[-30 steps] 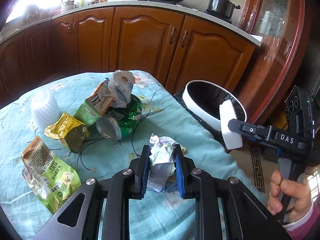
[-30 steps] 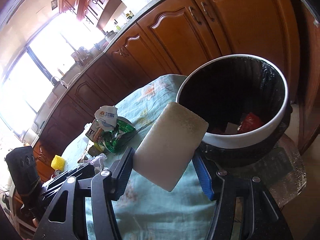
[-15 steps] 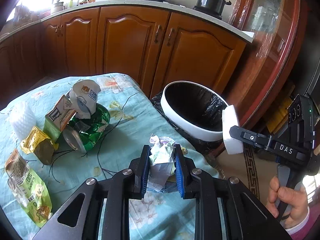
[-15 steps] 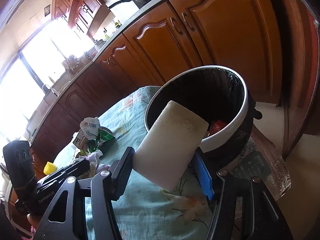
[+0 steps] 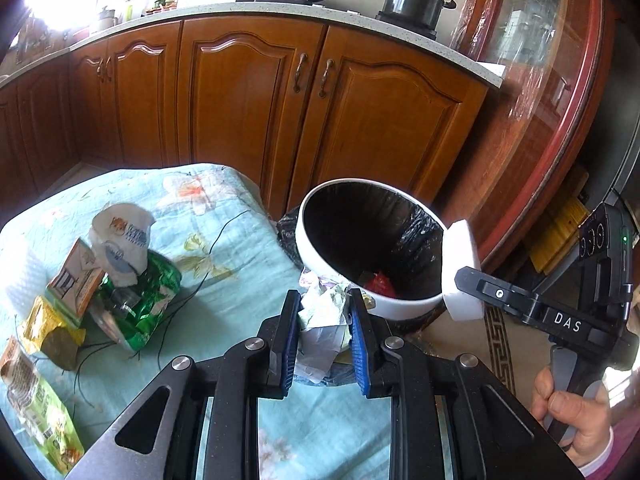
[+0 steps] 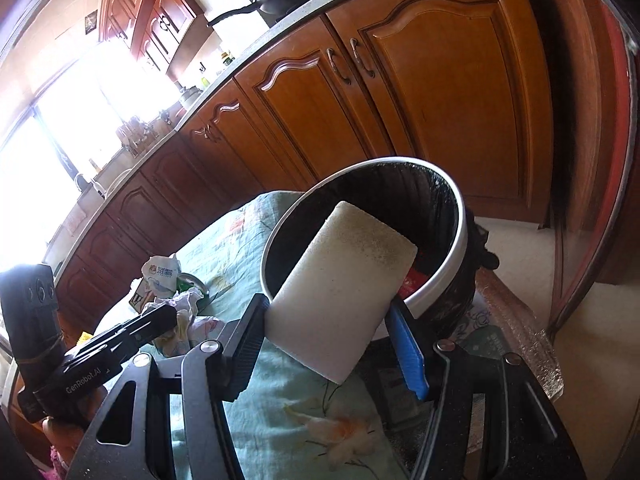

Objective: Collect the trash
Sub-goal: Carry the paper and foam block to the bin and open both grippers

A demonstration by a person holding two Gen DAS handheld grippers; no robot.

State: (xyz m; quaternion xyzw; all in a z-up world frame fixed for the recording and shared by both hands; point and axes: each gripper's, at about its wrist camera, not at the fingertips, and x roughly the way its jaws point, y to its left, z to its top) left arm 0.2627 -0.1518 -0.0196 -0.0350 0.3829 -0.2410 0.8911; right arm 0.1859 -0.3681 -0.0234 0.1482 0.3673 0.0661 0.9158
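Observation:
My left gripper (image 5: 324, 320) is shut on a crumpled paper wad (image 5: 325, 314), held over the table's right edge just short of the white-rimmed trash bin (image 5: 320, 268). The bin has a black liner and a red scrap (image 5: 380, 282) at its bottom. My right gripper (image 6: 332, 320) is shut on a white foam block (image 6: 344, 296), which hangs over the near rim of the trash bin (image 6: 460, 248). From the left wrist view the foam block (image 5: 460, 268) sits beside the bin's right rim, with the right gripper (image 5: 468, 280) clamped on it. The left gripper (image 6: 168, 314) with its paper wad (image 6: 188, 308) shows at the left.
A pile of wrappers (image 5: 120, 272) with a green bag and a white cup lid lies on the floral tablecloth (image 5: 224, 248). More snack packets (image 5: 36, 404) lie at the left edge. Wooden cabinets (image 5: 248, 92) stand behind the bin. A person's hand (image 5: 572, 416) holds the right gripper.
Both grippers have moved toward the bin with their loads. The bin now looms larger and its red scrap shows; the foam block now overlaps the bin's opening.

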